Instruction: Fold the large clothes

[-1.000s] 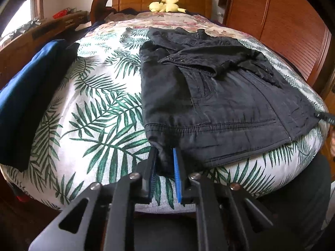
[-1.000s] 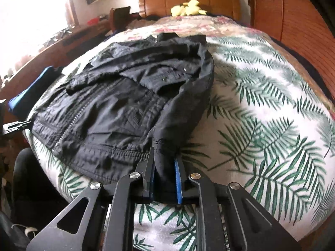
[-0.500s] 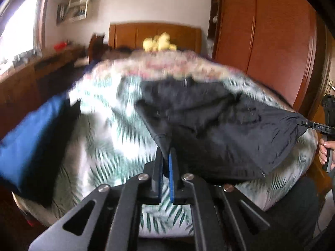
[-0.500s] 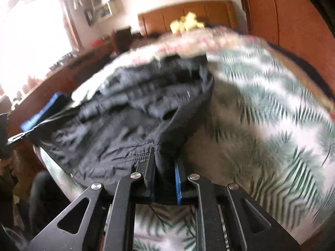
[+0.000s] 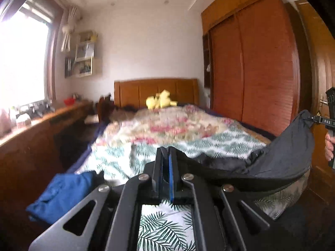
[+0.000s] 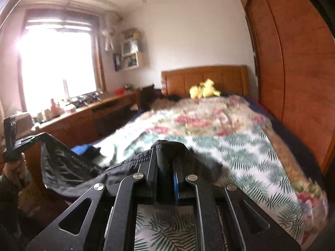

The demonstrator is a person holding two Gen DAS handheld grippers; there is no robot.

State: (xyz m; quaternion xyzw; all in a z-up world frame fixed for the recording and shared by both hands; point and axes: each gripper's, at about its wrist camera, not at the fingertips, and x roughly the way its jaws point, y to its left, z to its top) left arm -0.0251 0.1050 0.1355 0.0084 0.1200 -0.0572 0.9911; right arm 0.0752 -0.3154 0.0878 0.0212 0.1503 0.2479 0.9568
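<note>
Holding the black jacket [image 5: 278, 165] slung above the bed [image 5: 209, 144], we are pinching its hem corners with left gripper [image 5: 165, 163] and right gripper [image 6: 167, 161]; being soft and sagging, it likely needs corner grips.

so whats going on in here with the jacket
A person is folding a black jacket over a bed with a leaf-print cover. The left gripper and the right gripper are each shut on a bottom corner, holding that edge up so the fabric sags between them. A blue garment lies at the bed's edge.
</note>
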